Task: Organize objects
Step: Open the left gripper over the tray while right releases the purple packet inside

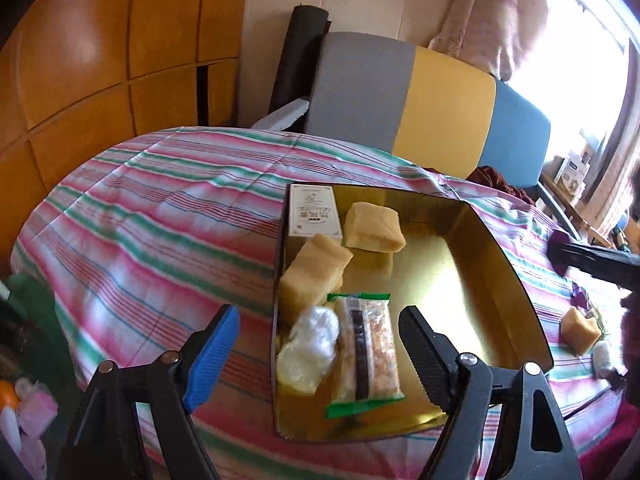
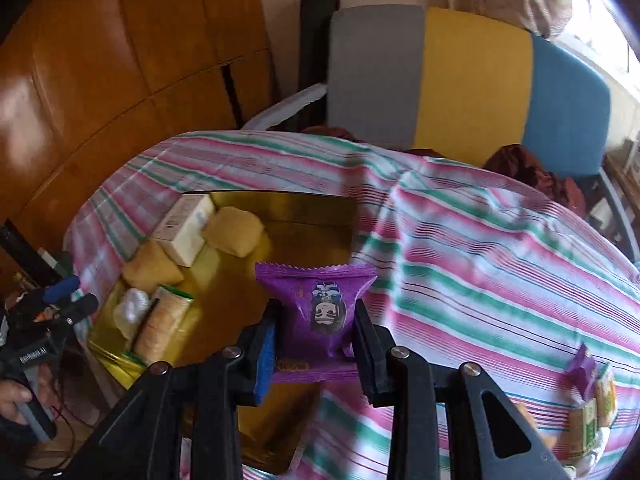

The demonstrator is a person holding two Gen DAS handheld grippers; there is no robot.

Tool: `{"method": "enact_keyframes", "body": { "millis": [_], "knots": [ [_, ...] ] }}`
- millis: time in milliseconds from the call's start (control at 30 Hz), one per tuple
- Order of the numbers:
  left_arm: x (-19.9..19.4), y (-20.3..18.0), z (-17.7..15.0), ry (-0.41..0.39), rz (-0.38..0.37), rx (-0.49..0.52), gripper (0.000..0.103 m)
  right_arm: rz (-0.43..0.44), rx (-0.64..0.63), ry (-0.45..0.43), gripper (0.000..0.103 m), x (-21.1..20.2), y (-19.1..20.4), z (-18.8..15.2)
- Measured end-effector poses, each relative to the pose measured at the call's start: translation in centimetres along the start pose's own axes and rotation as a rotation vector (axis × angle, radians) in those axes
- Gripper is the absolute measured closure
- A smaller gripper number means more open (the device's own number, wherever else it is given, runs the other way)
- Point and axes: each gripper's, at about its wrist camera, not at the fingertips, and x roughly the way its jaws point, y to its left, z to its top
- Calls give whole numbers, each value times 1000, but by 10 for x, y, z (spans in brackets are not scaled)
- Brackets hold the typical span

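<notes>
- Spread over the worktop (image 2: 500,248): a cloth striped pink, green and white, carrying everything else.
- Resting on it, the shallow rectangular gold-lined tray (image 1: 492,264), long axis running away from the left camera; near and left part filled, far and right part bare gold.
- Inside the tray, along the left wall: a cream printed carton (image 1: 315,216) at the far corner, two tan spongy blocks (image 1: 374,227) beside it, then a clear green-edged pack of wafer bars (image 1: 368,354) lying lengthwise, with a crumpled clear plastic wad (image 1: 308,350) touching its left side.
- Right gripper (image 2: 315,340): jaws narrow, clamped on a purple foil snack packet (image 2: 320,304) with a cartoon face, held upright, crimped top edge up.
- Deciding relation: packet hanging above the tray's near right edge, bare gold floor ahead and to the left of it; right hand clearly the nearer one for the drop.
- Left gripper (image 1: 320,348): jaws wide, nothing between the pads, poised above the wafer pack and the wad.
- Waiting outside the tray, at the cloth's right edge: another tan block (image 1: 580,330) and a small heap of purple and green-yellow packets (image 2: 592,396), partly cut off and hard to count.
- Hidden: packet's lower end behind the pads; tray's near corner behind the right gripper.
</notes>
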Motion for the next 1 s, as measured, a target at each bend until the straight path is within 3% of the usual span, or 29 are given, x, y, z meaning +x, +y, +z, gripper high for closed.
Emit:
{"method": "enact_keyframes", "body": {
  "millis": [233, 433, 700, 1000],
  "knots": [
    [-1, 24, -12, 23, 9, -54, 20, 74, 67, 191, 69, 104, 56, 37],
    [3, 36, -15, 32, 18, -94, 20, 111, 161, 249, 64, 151, 69, 41],
    [8, 41, -19, 46, 43, -106, 19, 118, 159, 189, 59, 127, 64, 28],
    [0, 25, -20, 31, 42, -62, 19, 46, 101, 67, 58, 53, 48, -9]
  ]
}}
